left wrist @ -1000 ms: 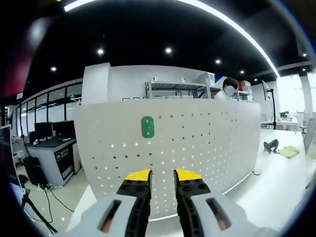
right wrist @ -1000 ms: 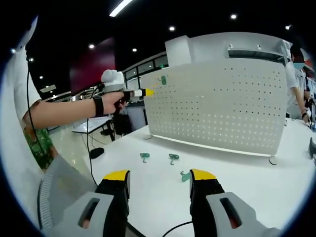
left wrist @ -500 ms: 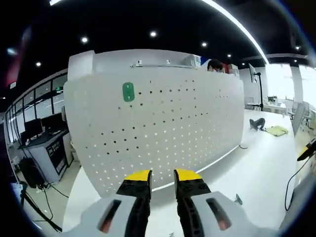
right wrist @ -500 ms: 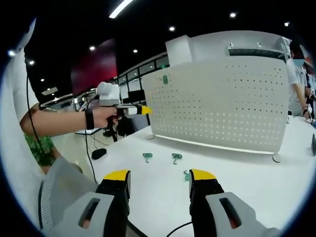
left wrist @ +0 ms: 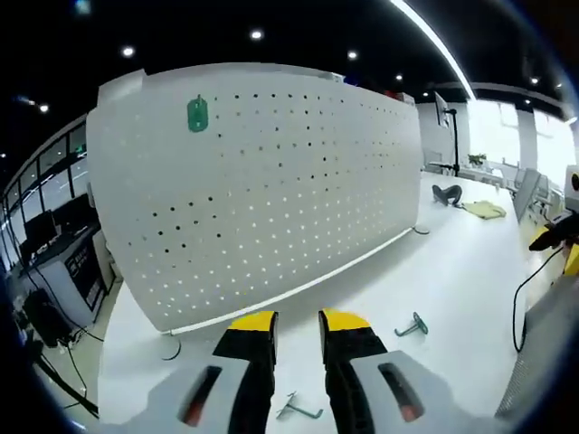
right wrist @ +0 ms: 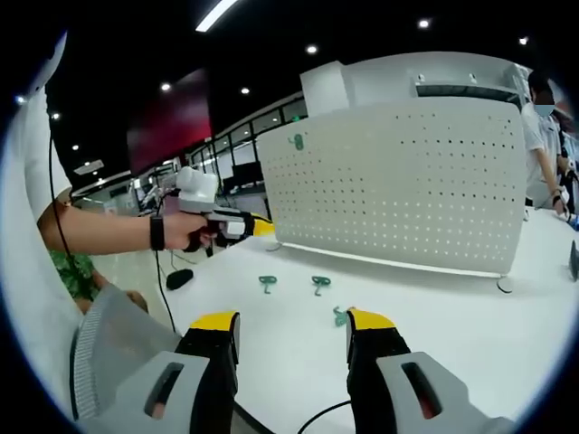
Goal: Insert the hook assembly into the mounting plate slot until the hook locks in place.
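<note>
In the left gripper view the left tongs [left wrist: 296, 324] rise from the bottom with their yellow tips a narrow gap apart and nothing between them. Straight ahead of them stands a white board full of holes [left wrist: 271, 181], upright on a white table [left wrist: 452, 262]. One green hook [left wrist: 197, 114] is already seated high on the board, up and to the left of the tongs. On the table just right of the tips lies a loose green hook [left wrist: 412, 325], and another one [left wrist: 297, 409] lies between the two jaws lower down, close to the tongs. A black cable [left wrist: 525, 298] runs along the table at the far right.

In the right gripper view the right tongs [right wrist: 291, 320] stand wide apart and hold nothing. Beyond them on the table [right wrist: 434, 316] lie three loose hooks: one [right wrist: 267, 283] ahead and slightly left, one [right wrist: 320, 284] ahead between the jaws, and one [right wrist: 340, 316] touching the inner edge of the right jaw in the picture. The board [right wrist: 398, 190] stands farther ahead, with the mounted hook [right wrist: 298, 142] near its upper left corner. To the left, a hand [right wrist: 201, 235] holds the left tongs [right wrist: 261, 228] low, near the board's lower left end; whether their tips are apart cannot be told from here. A person [right wrist: 543, 154] stands at the board's far right end
</note>
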A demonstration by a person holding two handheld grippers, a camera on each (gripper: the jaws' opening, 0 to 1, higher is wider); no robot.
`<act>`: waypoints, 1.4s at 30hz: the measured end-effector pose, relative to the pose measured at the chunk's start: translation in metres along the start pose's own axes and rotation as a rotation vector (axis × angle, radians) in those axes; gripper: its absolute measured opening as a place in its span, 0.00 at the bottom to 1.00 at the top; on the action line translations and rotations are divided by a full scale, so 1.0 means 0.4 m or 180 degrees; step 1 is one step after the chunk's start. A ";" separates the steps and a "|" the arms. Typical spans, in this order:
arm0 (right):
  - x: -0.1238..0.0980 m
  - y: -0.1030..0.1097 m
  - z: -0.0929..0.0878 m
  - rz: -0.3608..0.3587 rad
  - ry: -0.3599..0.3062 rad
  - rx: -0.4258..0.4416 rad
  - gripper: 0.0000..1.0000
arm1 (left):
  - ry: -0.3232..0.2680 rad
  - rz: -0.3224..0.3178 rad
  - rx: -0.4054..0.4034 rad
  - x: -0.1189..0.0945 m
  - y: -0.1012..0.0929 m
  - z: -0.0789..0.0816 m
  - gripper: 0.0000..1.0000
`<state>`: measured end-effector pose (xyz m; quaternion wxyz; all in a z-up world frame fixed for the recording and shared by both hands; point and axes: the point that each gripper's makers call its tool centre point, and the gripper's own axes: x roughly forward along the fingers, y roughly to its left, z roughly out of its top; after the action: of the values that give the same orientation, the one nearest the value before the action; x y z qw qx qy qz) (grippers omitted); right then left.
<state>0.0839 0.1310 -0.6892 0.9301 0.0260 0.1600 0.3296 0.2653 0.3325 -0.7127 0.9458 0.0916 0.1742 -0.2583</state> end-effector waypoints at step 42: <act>0.166 -0.086 -0.095 -0.0140 0.0417 0.0402 0.43 | 0.0159 -0.0670 -0.0296 -0.028 -0.204 -0.141 0.32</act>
<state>0.1415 0.1432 -0.7492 0.9211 0.0593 0.2416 0.2994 0.1980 0.2832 -0.7672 0.9121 0.0351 0.2181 -0.3454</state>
